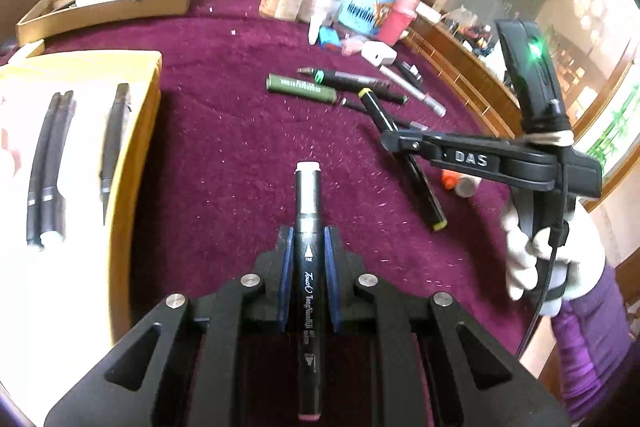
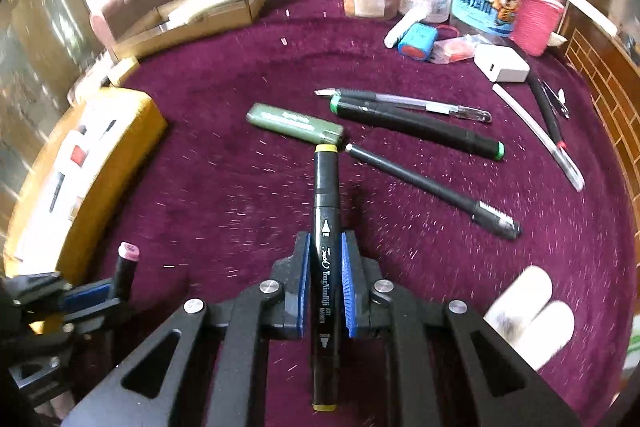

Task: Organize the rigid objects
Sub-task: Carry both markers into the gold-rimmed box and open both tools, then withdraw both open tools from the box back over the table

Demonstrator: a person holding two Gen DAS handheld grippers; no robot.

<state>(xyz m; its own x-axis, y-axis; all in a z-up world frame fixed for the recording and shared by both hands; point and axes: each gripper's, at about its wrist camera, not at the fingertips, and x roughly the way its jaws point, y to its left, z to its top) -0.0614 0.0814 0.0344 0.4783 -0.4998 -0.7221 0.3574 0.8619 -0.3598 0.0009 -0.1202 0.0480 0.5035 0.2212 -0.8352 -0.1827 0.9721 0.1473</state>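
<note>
While both grippers sit clamped over the purple cloth, each grips a black marker lengthwise, running straight out along its fingers. Left gripper pinches the pink-capped marker, pale cap pointing away, near the yellow box holding more pens. Right gripper squeezes the yellow-capped marker, its far cap just beside a green tube. Both barrels read "Touch TongYuanLiJi ART MARKER" in white. On the right gripper's arm in the left view: "DAS".
</note>
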